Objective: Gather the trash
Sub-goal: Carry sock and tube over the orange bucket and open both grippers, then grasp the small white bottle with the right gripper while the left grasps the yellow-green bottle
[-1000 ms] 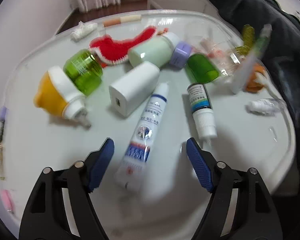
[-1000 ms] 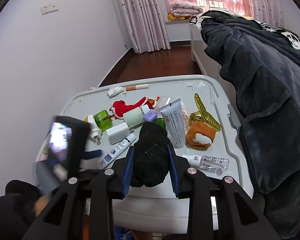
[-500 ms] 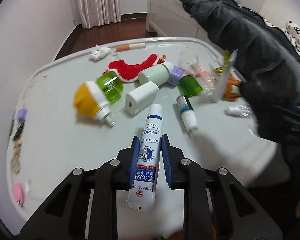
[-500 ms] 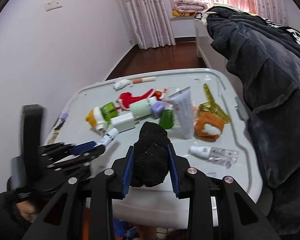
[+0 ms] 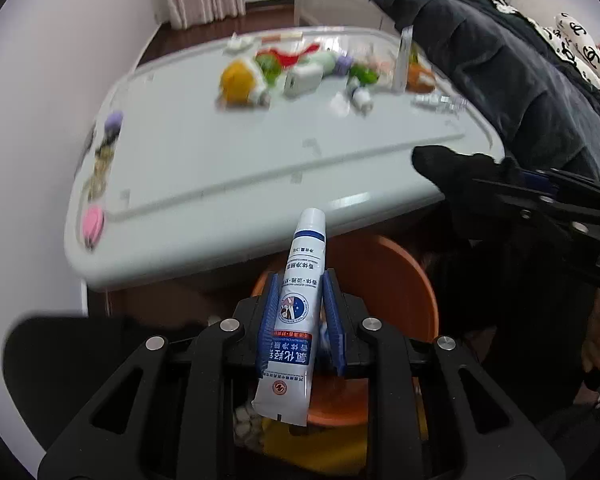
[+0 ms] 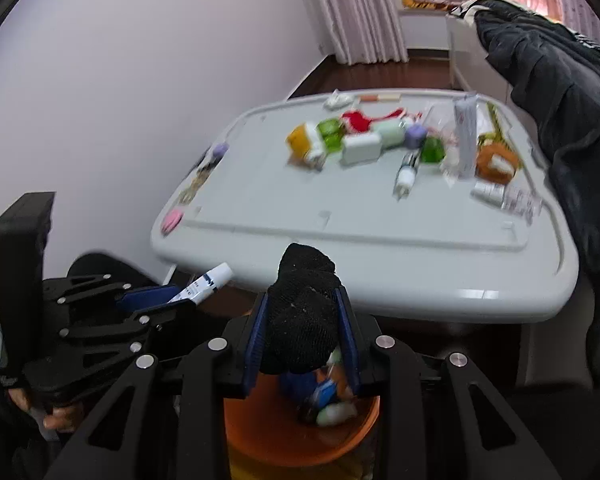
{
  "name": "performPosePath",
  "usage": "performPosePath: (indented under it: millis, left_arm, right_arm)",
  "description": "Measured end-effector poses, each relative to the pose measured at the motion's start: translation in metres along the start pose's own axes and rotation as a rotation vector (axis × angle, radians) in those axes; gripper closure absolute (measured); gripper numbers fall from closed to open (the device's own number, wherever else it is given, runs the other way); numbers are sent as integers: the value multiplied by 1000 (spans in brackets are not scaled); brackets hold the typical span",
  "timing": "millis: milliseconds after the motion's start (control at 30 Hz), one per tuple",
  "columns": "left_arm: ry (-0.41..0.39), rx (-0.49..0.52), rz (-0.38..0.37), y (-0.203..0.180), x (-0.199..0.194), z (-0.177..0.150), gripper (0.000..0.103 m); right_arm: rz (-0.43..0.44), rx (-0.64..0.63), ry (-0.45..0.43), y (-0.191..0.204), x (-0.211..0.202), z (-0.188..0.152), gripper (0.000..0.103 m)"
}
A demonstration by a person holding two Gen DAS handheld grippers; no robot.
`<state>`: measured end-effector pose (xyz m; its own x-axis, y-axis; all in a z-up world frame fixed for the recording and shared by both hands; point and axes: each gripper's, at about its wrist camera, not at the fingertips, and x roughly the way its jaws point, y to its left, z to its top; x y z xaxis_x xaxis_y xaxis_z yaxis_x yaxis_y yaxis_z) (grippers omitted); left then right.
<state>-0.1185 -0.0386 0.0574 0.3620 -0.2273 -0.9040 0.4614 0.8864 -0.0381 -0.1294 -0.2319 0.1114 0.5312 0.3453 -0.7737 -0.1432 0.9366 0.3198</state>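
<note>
- The left gripper [image 5: 300, 320], low in the center of the left wrist frame, is clamped on a white and blue tube [image 5: 296, 312], blue pads pressed to both of its sides; the cap points up and the crimped end hangs down below the fingers.
- The right gripper [image 6: 302, 336], bottom center of the right wrist frame, squeezes a bunched black sock [image 6: 302, 316] that bulges out above its blue pads.
- Directly below both grippers sits an orange bin [image 6: 268, 436]; some discarded items lie inside it, too blurred to name.
- In the right wrist frame the left gripper shows at lower left, the tube's cap poking out toward the table edge.
- Beyond the bin stands a white table [image 5: 228, 168], filling the middle of both frames.
- Toward the table's far side lies a blurred cluster: a yellow bottle [image 5: 236, 82], a white charger block [image 6: 360, 148], a green bottle [image 6: 432, 150], a red knitted item [image 6: 358, 120] and a small dropper bottle [image 6: 406, 172].
- A dark coat [image 6: 560, 92] hangs along the right edge of the frame.
</note>
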Motion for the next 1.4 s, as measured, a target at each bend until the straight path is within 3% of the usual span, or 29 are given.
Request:
performPosePath:
  millis: [233, 300, 333, 367, 433, 500, 667, 800, 1000, 1133, 1200, 1233, 1333, 1400]
  left_arm:
    - [59, -19, -36, 2, 9, -22, 80]
    - [77, -11, -55, -1, 15, -24, 79]
    - [105, -5, -77, -2, 21, -25, 76]
    - [132, 0, -72, -4, 27, -26, 55]
    - [183, 9, -37, -6, 38, -27, 28]
    - [189, 5, -39, -5, 41, -27, 28]
    - [114, -3, -31, 4, 32, -10, 28]
    - [79, -33, -20, 15, 32, 12, 27]
    - [60, -101, 19, 36, 37, 44, 27]
    - [44, -127, 35, 45, 38, 61, 27]
    - [38, -138, 45, 48, 40, 68, 27]
    - [37, -143, 48, 48, 40, 71, 27]
    - [39, -173, 49, 51, 47, 84, 27]
    - [35, -185, 56, 50, 53, 98, 27]
  right_arm:
    - [-12, -19, 73, 10, 6, -24, 69]
    - [-10, -20, 96, 9, 12, -29, 61]
    - [-21, -26, 122, 9, 20, -32, 51]
    - [-34, -31, 140, 8, 25, -34, 31]
    - [-56, -24, 159, 2, 36, -39, 26]
    - [-54, -4, 167, -6, 41, -35, 26]
    - [-88, 27, 90, -31, 40, 11, 26]
    - [-179, 40, 42, -58, 60, 71, 27]
    - [-270, 135, 76, -95, 130, 142, 31]
    - [-311, 166, 129, -107, 164, 152, 32]
    - [-326, 171, 173, -109, 181, 148, 61]
    - [-380, 139, 157, -106, 186, 143, 78]
    - [-425, 52, 141, -92, 188, 144, 80]
    - [-351, 126, 130, -100, 175, 144, 80]
